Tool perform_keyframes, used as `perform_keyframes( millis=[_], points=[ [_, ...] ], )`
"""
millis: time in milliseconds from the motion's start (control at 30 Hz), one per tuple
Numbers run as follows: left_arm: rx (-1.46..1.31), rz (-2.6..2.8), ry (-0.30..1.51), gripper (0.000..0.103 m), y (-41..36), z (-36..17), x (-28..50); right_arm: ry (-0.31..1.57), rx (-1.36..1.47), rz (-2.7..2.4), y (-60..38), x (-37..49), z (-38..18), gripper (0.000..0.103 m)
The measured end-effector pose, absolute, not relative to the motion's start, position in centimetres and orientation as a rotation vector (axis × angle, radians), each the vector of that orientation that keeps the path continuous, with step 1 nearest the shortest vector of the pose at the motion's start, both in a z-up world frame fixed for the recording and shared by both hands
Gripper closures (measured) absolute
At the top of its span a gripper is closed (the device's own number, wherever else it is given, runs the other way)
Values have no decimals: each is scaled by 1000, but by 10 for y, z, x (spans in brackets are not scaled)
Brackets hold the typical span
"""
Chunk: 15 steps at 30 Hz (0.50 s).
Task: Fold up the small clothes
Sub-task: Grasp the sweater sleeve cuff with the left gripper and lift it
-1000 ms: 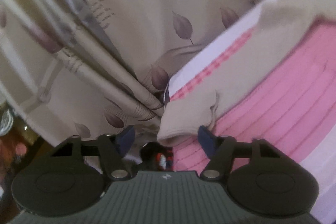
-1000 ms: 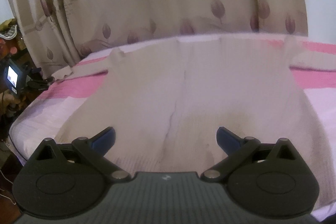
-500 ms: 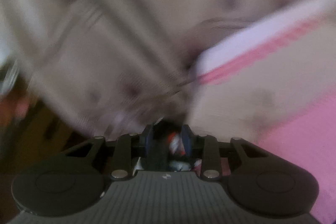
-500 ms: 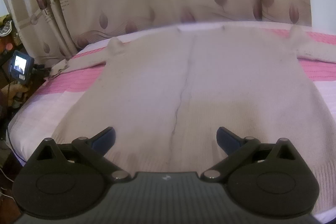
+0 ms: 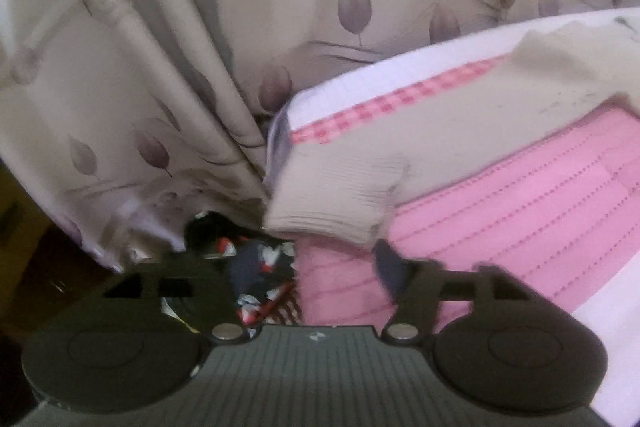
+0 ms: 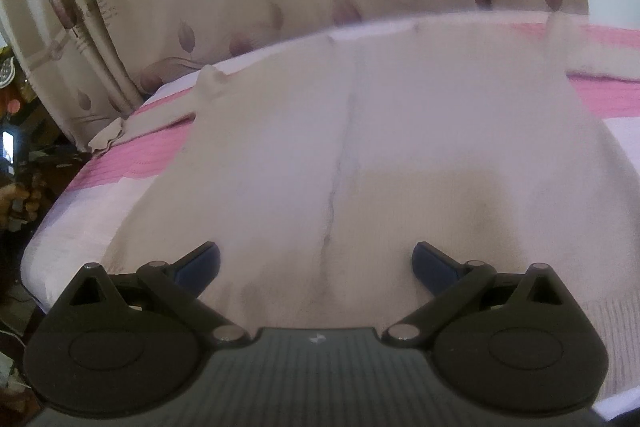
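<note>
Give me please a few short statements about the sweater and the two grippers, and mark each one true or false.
1. The sweater lies spread flat on the bed. True.
2. The right gripper is shut on the sweater's hem. False: its jaws stand wide open, above the lower part of the sweater.
3. The sleeve cuff lies near the corner of the bed, just ahead of the left gripper. True.
4. The left gripper holds the cuff. False: its jaws are open, with nothing between them.
5. The curtain behind the bed is plain blue. False: it is beige with a leaf pattern.
</note>
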<state>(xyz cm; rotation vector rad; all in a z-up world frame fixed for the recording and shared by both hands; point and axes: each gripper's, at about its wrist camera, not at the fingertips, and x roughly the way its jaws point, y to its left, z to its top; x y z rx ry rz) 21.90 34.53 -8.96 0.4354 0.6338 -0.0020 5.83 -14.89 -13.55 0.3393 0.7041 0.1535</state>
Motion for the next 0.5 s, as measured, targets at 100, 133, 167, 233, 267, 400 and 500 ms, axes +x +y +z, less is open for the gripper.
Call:
perform_keyframes(
  millis=[100, 133, 167, 233, 267, 400, 500],
  points=[
    [385, -18, 602, 26, 331, -92, 225, 701, 310, 156, -146, 58, -132, 0],
    [378, -20, 594, 38, 329, -93, 227, 699, 302, 154, -146, 57, -131, 0],
    [380, -11, 588, 67, 324, -94, 232, 697, 296, 151, -146, 57, -131, 0],
    [377, 19, 613, 99, 321, -96, 249, 698, 293, 145, -147, 56, -132, 0],
    [349, 33, 609, 100, 325, -94, 255, 698, 295, 141, -147, 56, -132, 0],
    [159, 191, 494, 100, 359, -68, 258, 694, 297, 139, -148, 55, -133, 0],
    [-9, 437, 488, 101, 402, -55, 264, 696, 309, 138, -149, 56, -135, 0]
  ],
)
